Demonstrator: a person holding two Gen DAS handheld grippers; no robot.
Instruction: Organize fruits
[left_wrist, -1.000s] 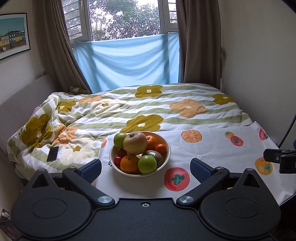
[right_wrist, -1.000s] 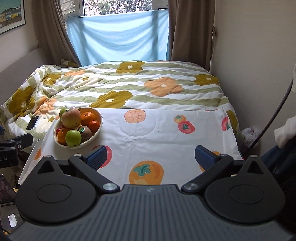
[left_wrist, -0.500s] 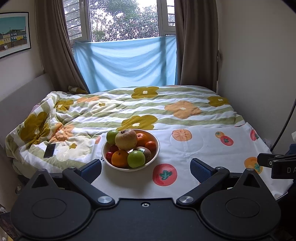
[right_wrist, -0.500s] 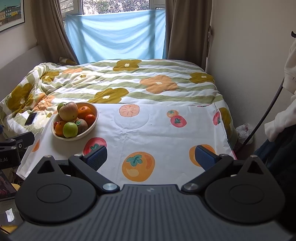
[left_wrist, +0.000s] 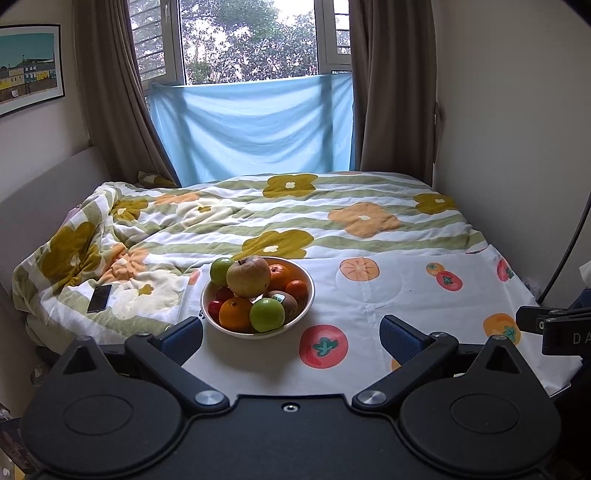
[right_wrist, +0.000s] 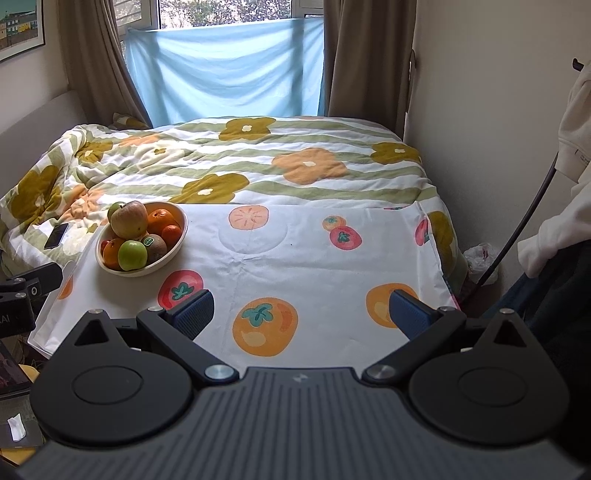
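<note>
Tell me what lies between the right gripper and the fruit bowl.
Only printed tablecloth. In the right wrist view, a red persimmon print sits between the right gripper and the fruit bowl; no object stands there.

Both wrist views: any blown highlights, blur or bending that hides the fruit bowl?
Left wrist view: window washed out bright, bowl sharp and evenly lit, dark corners, walls bowed. Right wrist view: bowl sharp though off to the left, soft daylight, no glare on the cloth, edges curved.
</note>
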